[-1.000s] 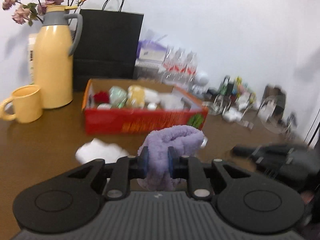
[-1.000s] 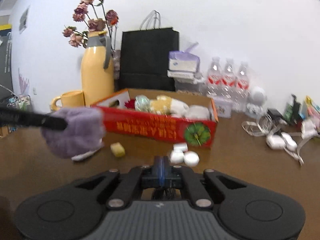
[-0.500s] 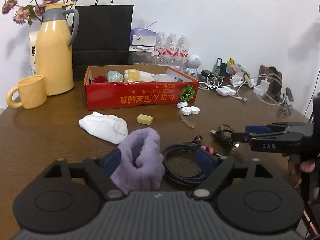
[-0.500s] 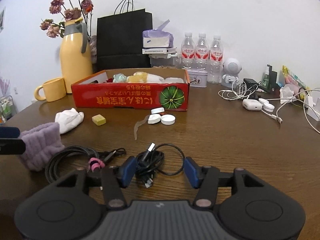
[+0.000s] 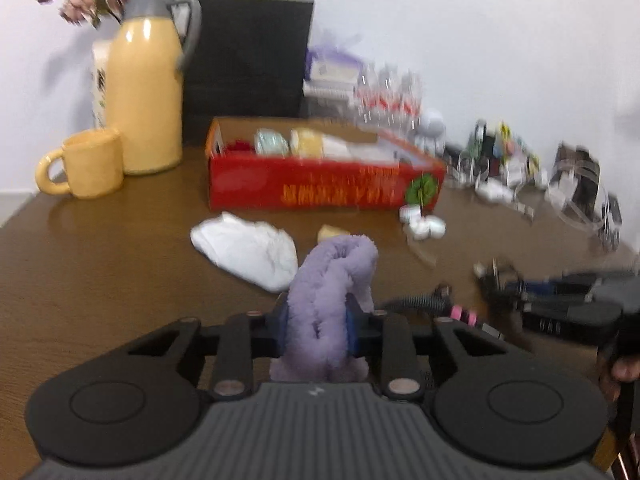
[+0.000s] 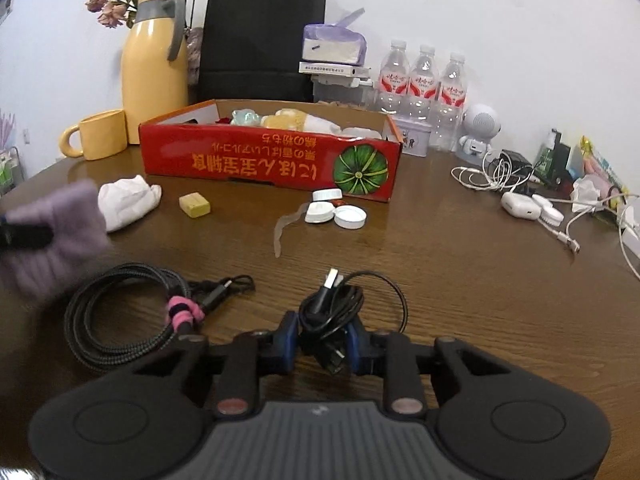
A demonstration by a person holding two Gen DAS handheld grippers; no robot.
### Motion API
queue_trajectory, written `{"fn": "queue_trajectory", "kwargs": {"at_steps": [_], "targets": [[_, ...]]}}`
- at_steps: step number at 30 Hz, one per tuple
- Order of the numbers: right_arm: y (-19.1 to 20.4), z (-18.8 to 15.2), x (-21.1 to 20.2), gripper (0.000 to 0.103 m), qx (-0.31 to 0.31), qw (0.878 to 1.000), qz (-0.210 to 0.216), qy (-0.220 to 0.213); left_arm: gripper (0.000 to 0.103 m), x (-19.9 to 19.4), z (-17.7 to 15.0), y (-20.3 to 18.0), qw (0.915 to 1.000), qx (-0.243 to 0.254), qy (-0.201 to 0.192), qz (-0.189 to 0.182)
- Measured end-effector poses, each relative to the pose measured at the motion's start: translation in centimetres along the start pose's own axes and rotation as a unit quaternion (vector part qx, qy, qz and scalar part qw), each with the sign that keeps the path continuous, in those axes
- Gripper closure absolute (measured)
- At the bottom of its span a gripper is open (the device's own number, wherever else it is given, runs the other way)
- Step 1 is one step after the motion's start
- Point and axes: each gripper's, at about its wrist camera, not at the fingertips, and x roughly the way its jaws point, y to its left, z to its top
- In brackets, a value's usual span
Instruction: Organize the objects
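Observation:
A purple fuzzy cloth stands bunched between my left gripper's blue pads, which are closing and press on it; this view is blurred. The same cloth shows at the left edge of the right wrist view. My right gripper is closing on a small black cable bundle with a USB plug, and its pads touch both sides. Behind them a red cardboard box holds soft items.
A braided cable with a pink tie lies left of the bundle. A white cloth, a yellow cube and white caps lie before the box. A yellow jug, mug, black bag, bottles and chargers line the back.
A second ago the left gripper held the purple cloth and the right was shut empty. Both opened wide half a second ago, then closed: left on the cloth, right on the black cable.

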Motion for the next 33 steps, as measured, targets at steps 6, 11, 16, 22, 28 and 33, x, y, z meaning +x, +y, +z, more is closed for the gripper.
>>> {"fn": "queue_trajectory", "kwargs": {"at_steps": [6,11,16,22,28,33], "targets": [[-0.4,0.4,-3.9,0.086,0.022,0.997,-0.009,-0.067,0.075,-2.6,0.2,-1.9,0.9903,0.064,-0.079,0.094],[-1.4,0.0,-6.8,0.086,0.070,0.990,0.098,-0.078,0.075,-3.9,0.3,-2.0,0.9959,0.030,-0.075,0.040],[0.9,-2.2,-6.3,0.062,-0.005,0.996,0.078,-0.031,0.072,-3.3,-1.0,-2.7,0.9952,0.053,-0.046,0.069],[-0.1,-3.1,-7.5,0.052,0.016,0.997,0.074,-0.023,0.043,-2.4,-3.2,-1.8,0.9968,0.039,0.016,0.067],[1.2,-3.1,-7.2,0.053,-0.014,0.998,0.056,-0.024,0.023,-2.2,-3.3,-2.0,0.9970,0.043,0.014,0.064],[3.3,-3.2,-6.3,0.069,-0.057,0.997,0.047,-0.025,0.024,-1.1,-3.3,-2.0,0.9957,0.046,0.027,0.076]]}}
